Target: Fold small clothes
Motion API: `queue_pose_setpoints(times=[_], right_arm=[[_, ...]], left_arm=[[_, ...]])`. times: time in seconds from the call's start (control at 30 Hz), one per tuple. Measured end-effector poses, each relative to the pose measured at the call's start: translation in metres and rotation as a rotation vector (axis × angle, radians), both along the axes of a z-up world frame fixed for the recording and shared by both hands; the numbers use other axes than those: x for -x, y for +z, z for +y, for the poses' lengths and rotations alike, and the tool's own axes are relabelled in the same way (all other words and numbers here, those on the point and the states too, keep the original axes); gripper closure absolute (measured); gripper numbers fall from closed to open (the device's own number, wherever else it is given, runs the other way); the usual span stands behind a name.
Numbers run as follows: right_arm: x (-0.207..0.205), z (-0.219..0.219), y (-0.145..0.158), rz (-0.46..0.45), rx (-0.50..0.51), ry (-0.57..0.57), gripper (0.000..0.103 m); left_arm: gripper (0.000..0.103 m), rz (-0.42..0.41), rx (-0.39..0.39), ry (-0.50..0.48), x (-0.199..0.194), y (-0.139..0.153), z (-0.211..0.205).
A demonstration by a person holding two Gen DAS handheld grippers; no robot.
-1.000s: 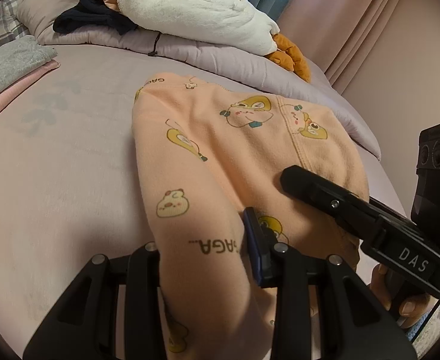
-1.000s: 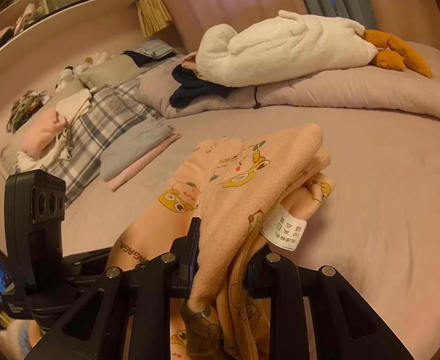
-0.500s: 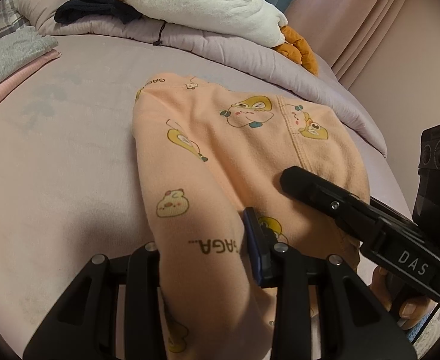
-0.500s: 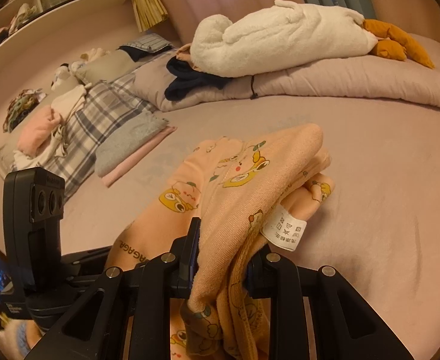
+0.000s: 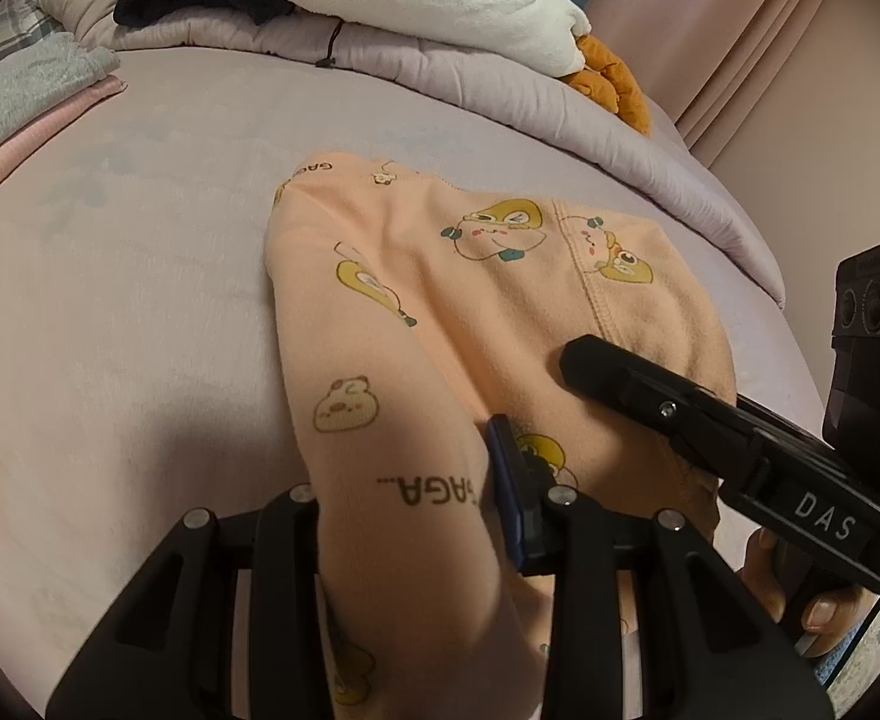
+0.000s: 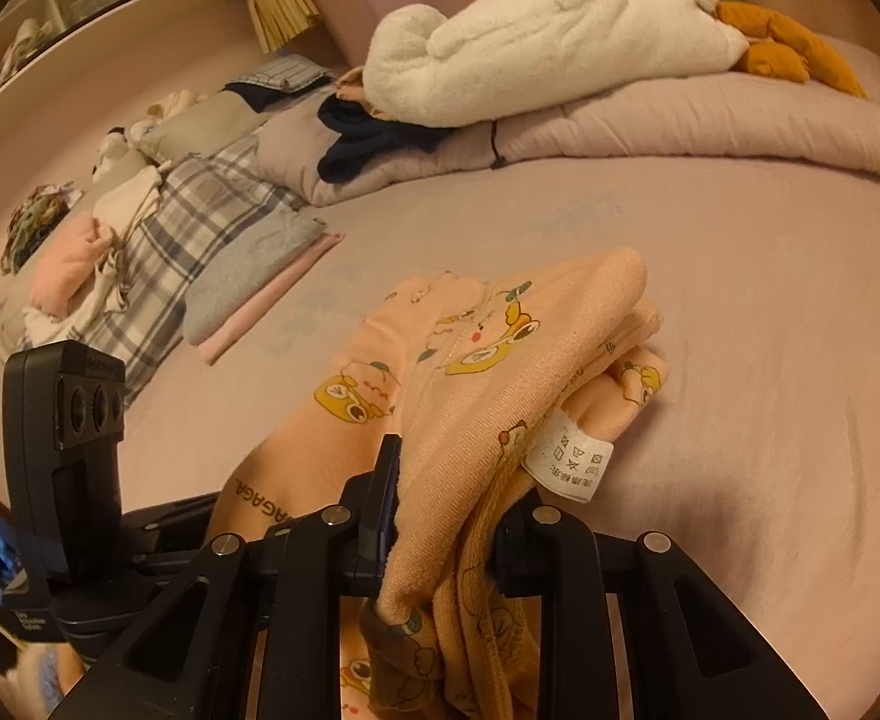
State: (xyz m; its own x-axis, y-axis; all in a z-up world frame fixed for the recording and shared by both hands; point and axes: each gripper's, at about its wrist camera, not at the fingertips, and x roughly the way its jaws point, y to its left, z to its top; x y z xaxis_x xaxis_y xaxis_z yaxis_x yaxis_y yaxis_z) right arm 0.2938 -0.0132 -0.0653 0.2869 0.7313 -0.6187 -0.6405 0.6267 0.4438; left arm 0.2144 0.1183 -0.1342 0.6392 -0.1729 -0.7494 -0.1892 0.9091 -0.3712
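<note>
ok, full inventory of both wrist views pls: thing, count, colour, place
peach garment: 1, peach with cartoon prints, lying on the bed, near end lifted
care label: 1, white, on garment's edge
bed sheet: 1, pale lilac, under everything
duvet: 1, lilac, rolled along far side
plush blanket: 1, white, on duvet
orange plush item: 1, beside white blanket
dark garment: 1, navy, on duvet
folded clothes: 2, grey on pink, far left
plaid cloth: 1, grey-white, behind the folded clothes
left gripper: black, jaws shut on garment
right gripper: black, jaws shut on garment
</note>
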Motion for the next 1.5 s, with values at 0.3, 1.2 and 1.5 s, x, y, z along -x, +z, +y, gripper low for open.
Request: queue_pose_setpoints(times=[0.3, 1.2, 1.5], right_arm=[[-0.005, -0.006, -0.015, 0.057, 0.037, -0.021, 0.077], [-0.023, -0.026, -0.038, 0.213, 0.024, -0.086, 0.072], [-0.023, -0.028, -0.039, 0.218, 0.034, -0.092, 0.069]], left_arm=[[0.068, 0.026, -0.015, -0.003, -0.002, -0.008, -0.001], [0.043, 0.066, -0.075, 0.033, 0.005, -0.014, 0.004], [0.039, 0.073, -0.093, 0.042, 0.007, -0.014, 0.003]])
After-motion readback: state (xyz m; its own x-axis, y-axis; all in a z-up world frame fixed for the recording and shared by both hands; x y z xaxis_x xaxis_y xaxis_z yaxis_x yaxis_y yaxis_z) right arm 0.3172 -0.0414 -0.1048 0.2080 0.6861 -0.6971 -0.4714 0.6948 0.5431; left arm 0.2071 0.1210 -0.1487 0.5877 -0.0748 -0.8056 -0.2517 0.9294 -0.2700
